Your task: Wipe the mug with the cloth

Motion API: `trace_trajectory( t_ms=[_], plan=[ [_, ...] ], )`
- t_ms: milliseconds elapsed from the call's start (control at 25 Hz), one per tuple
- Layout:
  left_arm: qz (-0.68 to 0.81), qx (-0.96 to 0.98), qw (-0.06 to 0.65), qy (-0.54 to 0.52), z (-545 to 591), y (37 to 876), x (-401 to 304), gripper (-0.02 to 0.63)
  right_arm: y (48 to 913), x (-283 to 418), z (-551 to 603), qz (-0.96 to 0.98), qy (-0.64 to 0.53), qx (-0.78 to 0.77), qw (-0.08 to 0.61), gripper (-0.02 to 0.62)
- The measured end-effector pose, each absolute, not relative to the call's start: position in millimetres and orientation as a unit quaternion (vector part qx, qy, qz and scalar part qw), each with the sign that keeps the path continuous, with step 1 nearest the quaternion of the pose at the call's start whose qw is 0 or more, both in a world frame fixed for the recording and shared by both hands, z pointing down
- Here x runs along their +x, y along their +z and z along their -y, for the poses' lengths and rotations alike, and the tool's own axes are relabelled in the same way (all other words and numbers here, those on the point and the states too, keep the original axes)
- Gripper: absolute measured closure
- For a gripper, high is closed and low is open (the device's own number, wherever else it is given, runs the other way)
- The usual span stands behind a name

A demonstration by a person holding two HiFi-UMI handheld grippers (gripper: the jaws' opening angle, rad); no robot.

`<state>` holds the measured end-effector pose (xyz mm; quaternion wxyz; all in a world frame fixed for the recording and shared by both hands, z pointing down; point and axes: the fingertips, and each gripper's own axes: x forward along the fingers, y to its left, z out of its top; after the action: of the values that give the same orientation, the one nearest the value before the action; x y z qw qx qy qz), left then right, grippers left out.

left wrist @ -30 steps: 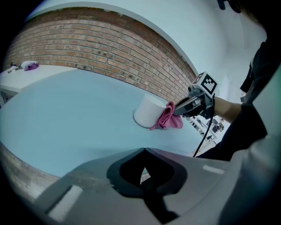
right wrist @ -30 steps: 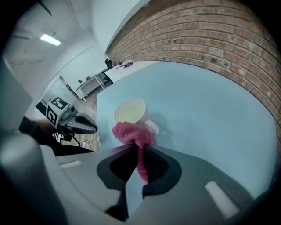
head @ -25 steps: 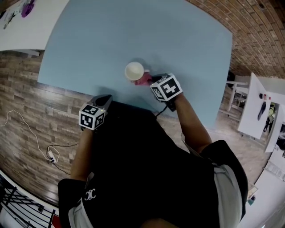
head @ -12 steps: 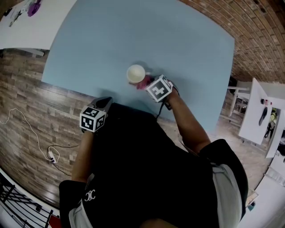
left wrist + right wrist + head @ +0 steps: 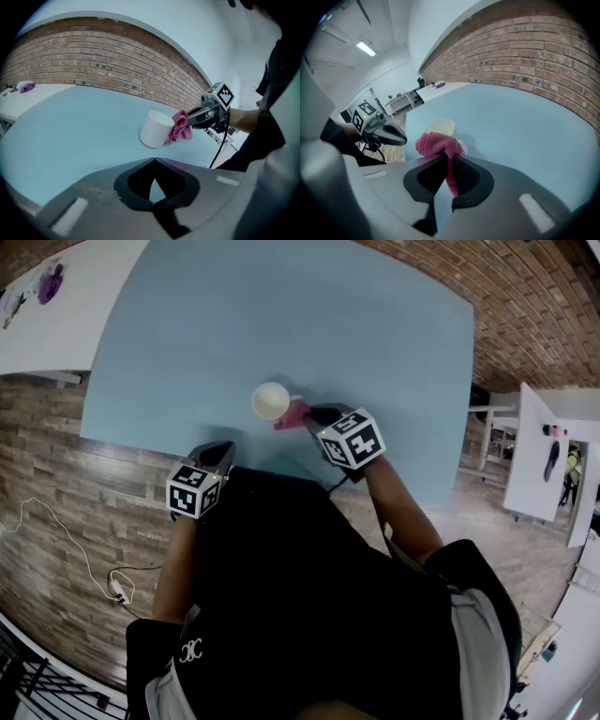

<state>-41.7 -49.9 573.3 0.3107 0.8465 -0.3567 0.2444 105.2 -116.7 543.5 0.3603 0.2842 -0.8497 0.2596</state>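
Observation:
A white mug (image 5: 270,400) stands on the light blue table (image 5: 281,306) near its front edge. My right gripper (image 5: 309,418) is shut on a pink cloth (image 5: 292,414) and presses it against the mug's right side. From the left gripper view the mug (image 5: 156,129), the cloth (image 5: 180,127) and the right gripper (image 5: 190,115) line up left to right. In the right gripper view the cloth (image 5: 438,143) bunches out of the jaws in front of the mug (image 5: 440,126). My left gripper (image 5: 222,454) hangs at the table's front edge, shut and empty, well short of the mug.
A white table (image 5: 56,306) with a purple item (image 5: 52,282) stands at the far left. White furniture (image 5: 539,456) stands to the right. A cable (image 5: 94,559) lies on the wood-plank floor at the left. Brick paving lies beyond the blue table.
The right gripper has shifted and turned with the cloth along the mug's right side. The left gripper has stayed where it was.

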Motion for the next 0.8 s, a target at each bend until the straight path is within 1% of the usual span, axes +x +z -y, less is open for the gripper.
trace_trajectory(
  t_ms=[80, 160, 360, 440, 640, 800],
  plan=[
    [0.357, 0.85, 0.303, 0.241, 57.4, 569.3, -43.0, 0.601, 532.1, 112.1, 117.8, 0.86, 0.251, 0.301, 0.328, 0.558],
    [0.359, 0.852, 0.298, 0.239, 64.6, 567.0, -45.7, 0.601, 530.1, 127.5, 120.9, 0.852, 0.247, 0.336, 0.316, 0.558],
    [0.357, 0.857, 0.289, 0.235, 78.3, 562.5, -46.1, 0.601, 552.1, 198.2, 118.1, 0.787, 0.218, 0.446, 0.366, 0.558],
    [0.355, 0.86, 0.283, 0.232, 84.6, 560.5, -44.8, 0.601, 552.6, 217.7, 115.1, 0.77, 0.217, 0.477, 0.364, 0.558],
    [0.344, 0.874, 0.274, 0.207, 101.9, 551.6, -48.1, 0.601, 530.9, 218.4, 120.0, 0.766, 0.2, 0.531, 0.303, 0.558],
    [0.327, 0.882, 0.271, 0.205, 110.8, 551.3, -48.5, 0.601, 520.2, 211.3, 120.9, 0.768, 0.181, 0.545, 0.283, 0.558]
  ],
)
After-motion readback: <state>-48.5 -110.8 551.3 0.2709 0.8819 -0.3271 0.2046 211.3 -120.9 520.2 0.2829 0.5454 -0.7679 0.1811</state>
